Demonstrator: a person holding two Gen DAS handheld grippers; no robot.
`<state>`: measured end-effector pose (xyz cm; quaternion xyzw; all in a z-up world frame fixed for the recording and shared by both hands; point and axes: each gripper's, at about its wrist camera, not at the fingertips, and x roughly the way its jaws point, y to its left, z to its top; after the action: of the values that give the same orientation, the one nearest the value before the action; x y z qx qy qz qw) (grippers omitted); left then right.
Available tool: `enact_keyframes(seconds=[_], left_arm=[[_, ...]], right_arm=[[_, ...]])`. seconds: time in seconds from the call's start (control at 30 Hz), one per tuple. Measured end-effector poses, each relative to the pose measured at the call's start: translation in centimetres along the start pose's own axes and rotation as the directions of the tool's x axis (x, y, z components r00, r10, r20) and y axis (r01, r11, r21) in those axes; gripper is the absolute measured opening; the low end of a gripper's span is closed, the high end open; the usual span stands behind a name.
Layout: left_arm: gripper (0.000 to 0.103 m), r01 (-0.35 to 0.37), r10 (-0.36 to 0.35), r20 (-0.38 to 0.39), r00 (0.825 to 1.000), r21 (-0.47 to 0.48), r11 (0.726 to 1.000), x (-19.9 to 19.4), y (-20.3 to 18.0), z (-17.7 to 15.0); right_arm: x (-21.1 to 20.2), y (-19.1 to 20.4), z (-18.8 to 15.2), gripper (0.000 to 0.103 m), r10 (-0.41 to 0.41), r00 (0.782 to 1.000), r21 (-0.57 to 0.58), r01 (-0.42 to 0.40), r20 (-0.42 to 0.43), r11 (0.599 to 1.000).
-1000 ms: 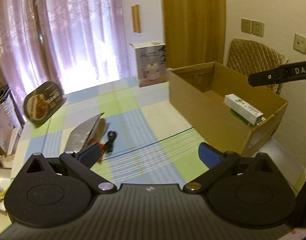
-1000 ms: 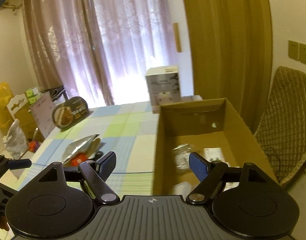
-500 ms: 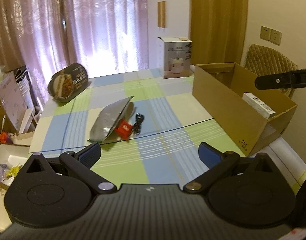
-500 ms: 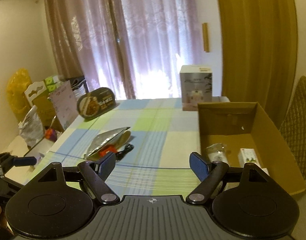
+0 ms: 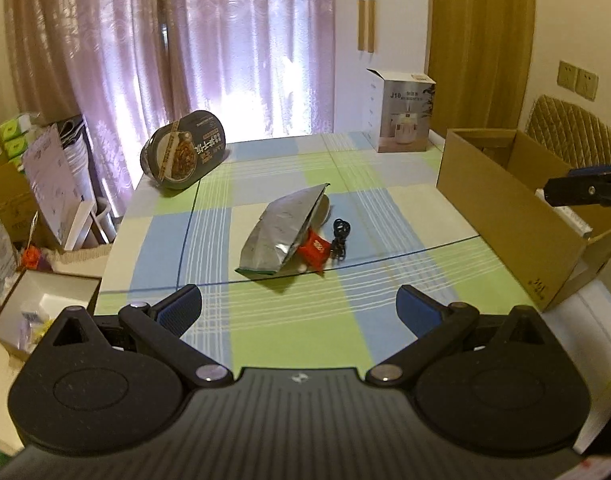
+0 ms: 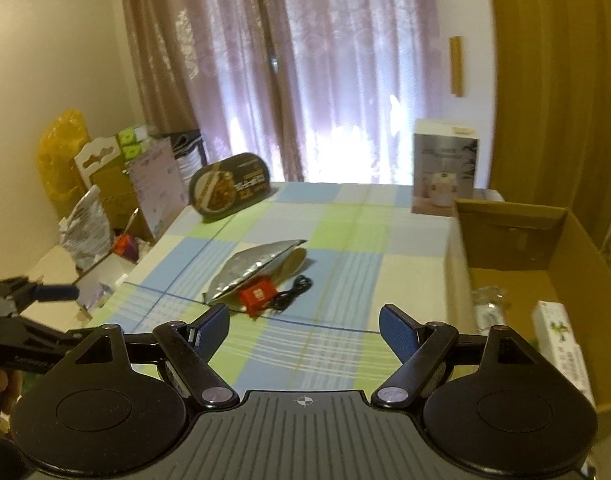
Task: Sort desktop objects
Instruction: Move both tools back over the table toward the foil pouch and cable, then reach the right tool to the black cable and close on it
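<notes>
Both claws hang above the near edge of the desk (image 5: 265,332), which is covered in a cloth of green, blue and cream checks. The left claw (image 5: 299,306) is spread wide with nothing between its blue-padded fingers (image 5: 181,308), and the right claw (image 6: 303,326) is likewise spread wide and empty. Near the middle of the desk lies a small cluster of things: a silver foil bag (image 5: 285,232) lying flat with its open end toward the far side, a small red packet (image 5: 315,249) touching its near right edge, and a coiled black cable (image 5: 339,236) just beside the packet on the right. In the right wrist view the same three show as foil bag (image 6: 253,270), red packet (image 6: 257,297) and cable (image 6: 291,296), all ahead of the claws and apart from them. At the far left corner of the desk a dark oval food tray (image 5: 183,156) leans tilted on its edge, and at the far right stands a white product carton (image 5: 403,114). An open cardboard box (image 6: 509,248) sits along the right side of the desk; inside it lie a long white and green box (image 6: 561,348) and a clear crumpled wrapper (image 6: 487,304). The right claw also shows at the right edge of the left wrist view, over the cardboard box (image 5: 505,216). Pink curtains (image 5: 233,52) hang behind the desk.
</notes>
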<state>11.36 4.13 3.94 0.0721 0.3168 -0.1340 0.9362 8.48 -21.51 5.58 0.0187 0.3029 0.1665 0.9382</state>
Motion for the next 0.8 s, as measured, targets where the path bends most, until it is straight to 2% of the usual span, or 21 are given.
enact_keyframes(seconds=[0.13,0.4,0.73,0.8], left_arm=[[0.102,-0.002,0.004,-0.025,1.0,0.07,0.998,2.0,0.8,0.5],[0.102,0.003,0.009,-0.08,0.997,0.152,0.988,7.4,2.4,1.1],[0.101,0.073,-0.038,-0.153,0.987,0.234,0.969,15.1,3.5,4.4],[0.101,0.093,-0.054,-0.163,0.985,0.238,0.967,16.6,3.5,5.1]], right_arm=[[2.3,0.6,0.3,0.08,0.022,1.0,-0.002,-0.022,-0.018,1.0],[8.2,0.2,0.6,0.08,0.045,0.996,0.02,-0.044,-0.071,0.999],[17.3,-1.7,0.4,0.079,0.047,0.982,0.092,-0.031,-0.181,0.995],[18.9,-2.2,0.6,0.072,0.05,0.979,0.114,-0.028,-0.198,0.993]])
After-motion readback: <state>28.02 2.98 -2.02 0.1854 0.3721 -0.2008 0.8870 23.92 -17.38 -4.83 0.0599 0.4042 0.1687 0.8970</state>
